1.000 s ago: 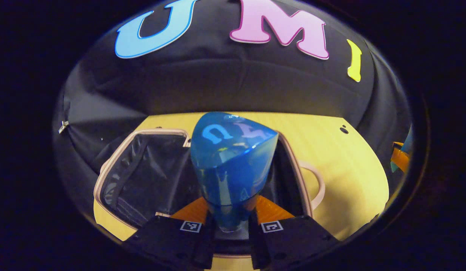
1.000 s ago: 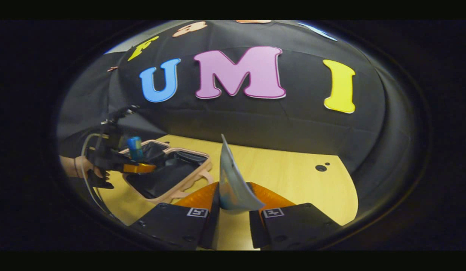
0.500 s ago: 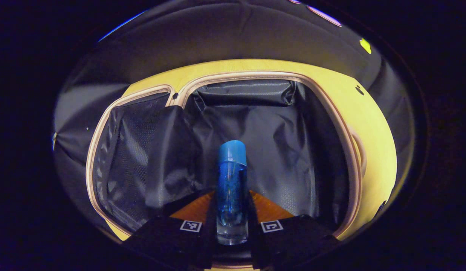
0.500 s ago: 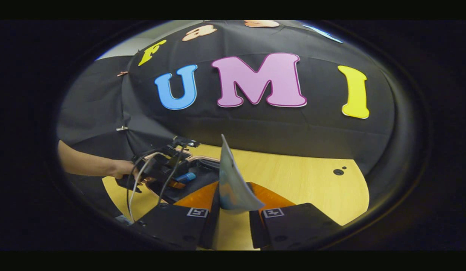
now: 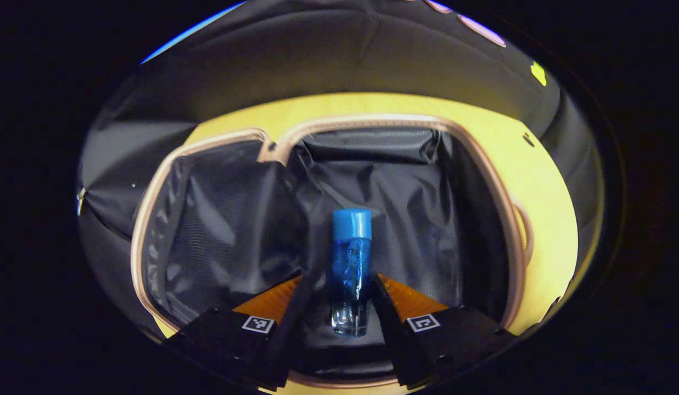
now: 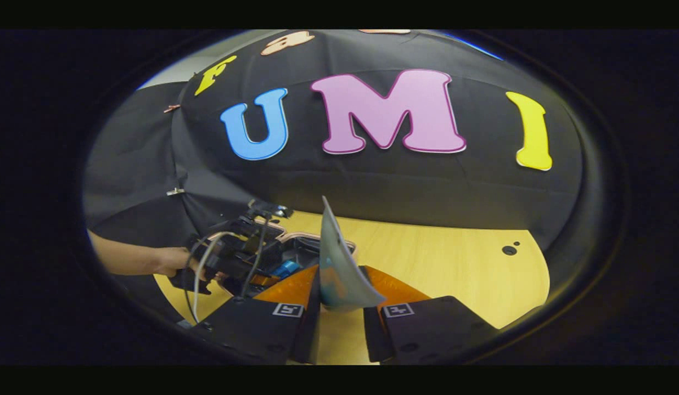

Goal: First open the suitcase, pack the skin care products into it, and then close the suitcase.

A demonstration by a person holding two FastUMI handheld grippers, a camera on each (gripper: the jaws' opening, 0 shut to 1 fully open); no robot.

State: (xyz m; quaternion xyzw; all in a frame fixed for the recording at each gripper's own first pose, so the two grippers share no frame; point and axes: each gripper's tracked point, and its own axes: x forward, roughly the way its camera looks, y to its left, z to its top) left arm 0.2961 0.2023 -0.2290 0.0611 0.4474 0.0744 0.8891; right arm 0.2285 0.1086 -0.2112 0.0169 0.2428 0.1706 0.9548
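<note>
The left tool (image 5: 350, 307) has its fingers spread apart, and the blue bottle (image 5: 350, 269) lies between them, not squeezed, on the dark lining inside the open suitcase (image 5: 504, 208). It looks hard, smooth and slippery, so grab its middle. The right tool (image 6: 339, 299) pinches a thin, bendy packet (image 6: 339, 269) above the yellow surface (image 6: 443, 263).

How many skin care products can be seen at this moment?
2. A blue bottle lies inside the open suitcase, between the spread fingers of the left gripper. A flat sachet is clamped in the right gripper.
</note>
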